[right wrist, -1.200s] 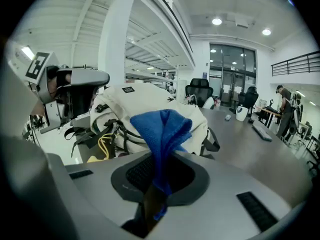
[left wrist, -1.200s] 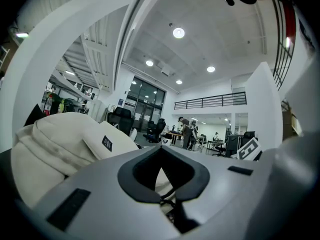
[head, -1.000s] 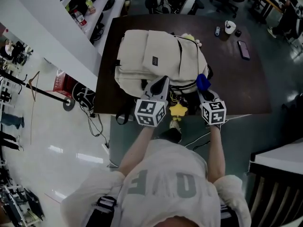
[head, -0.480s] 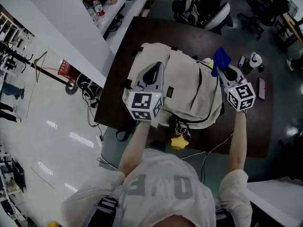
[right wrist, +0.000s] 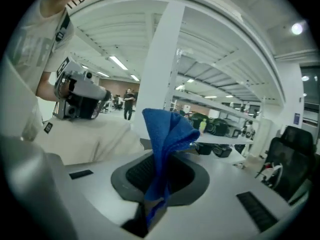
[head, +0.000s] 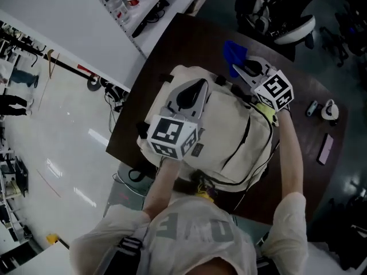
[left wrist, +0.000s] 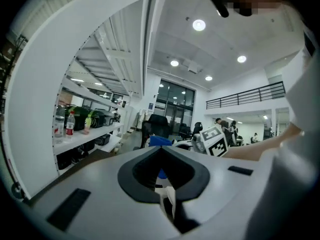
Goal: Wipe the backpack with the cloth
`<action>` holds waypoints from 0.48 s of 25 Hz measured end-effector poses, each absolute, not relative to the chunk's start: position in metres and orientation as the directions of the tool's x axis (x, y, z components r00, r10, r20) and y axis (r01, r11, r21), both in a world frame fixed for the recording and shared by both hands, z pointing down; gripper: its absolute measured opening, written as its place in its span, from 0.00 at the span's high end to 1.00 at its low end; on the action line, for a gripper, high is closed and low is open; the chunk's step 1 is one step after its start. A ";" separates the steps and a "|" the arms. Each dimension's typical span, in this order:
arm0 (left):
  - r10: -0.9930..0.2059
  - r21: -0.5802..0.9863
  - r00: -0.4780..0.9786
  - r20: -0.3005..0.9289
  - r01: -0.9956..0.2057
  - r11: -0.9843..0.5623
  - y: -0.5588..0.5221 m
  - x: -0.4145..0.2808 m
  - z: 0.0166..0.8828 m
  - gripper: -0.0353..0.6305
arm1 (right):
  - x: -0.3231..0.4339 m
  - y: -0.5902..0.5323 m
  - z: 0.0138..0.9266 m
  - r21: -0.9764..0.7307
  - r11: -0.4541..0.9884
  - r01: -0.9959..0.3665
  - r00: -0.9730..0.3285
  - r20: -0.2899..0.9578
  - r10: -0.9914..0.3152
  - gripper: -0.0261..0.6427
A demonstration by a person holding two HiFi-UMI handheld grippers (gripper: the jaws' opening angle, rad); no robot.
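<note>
While the right gripper [head: 246,67] hangs off the far right corner of the backpack [head: 229,136], with the cloth [head: 234,53] seemingly clear of the fabric, the main risk is a wipe that never truly lands. Its fingers are pressed together on only the lower edge of the blue cloth, and the rest stands up loose in a folded peak above them. If the gripper comes down flat, the hard fingers could rub the beige fabric while the cloth flops aside. The thin pinch could also let the cloth drag out on a seam or zip. The left gripper [head: 198,86] lies over the left part of the backpack, its fingers closed on what looks like a pale strip of the bag's fabric, though that hold is hard to confirm. Should it be slight, a firm stroke from the right could shove the soft bag across the dark bench [head: 166,56] toward its left edge, or crumple it instead of cleaning it.
</note>
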State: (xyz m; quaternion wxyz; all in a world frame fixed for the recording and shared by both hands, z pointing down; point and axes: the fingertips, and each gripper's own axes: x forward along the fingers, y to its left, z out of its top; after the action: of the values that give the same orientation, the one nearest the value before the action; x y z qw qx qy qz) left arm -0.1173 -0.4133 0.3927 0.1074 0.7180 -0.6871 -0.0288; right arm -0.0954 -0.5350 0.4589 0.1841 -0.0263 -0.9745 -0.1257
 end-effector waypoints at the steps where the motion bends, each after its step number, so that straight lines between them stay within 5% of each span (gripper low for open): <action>1: -0.993 0.188 0.040 0.113 -0.982 -0.018 -0.421 -0.116 0.393 0.94 | -0.106 -0.538 0.470 0.230 0.961 0.155 -0.921 0.386 0.056 0.90; 12: -0.985 0.179 -0.013 0.172 -0.983 0.045 -0.446 -0.114 0.412 0.94 | -0.180 -0.491 0.560 0.147 0.734 0.664 -0.682 0.521 0.513 0.90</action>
State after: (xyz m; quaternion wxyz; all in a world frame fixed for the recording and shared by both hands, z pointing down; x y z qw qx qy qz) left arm -0.1143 -0.4455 0.4125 0.1250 0.6912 -0.7118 -0.0041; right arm -0.1796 -0.4912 0.5601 0.2292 -0.3259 -0.9024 -0.1643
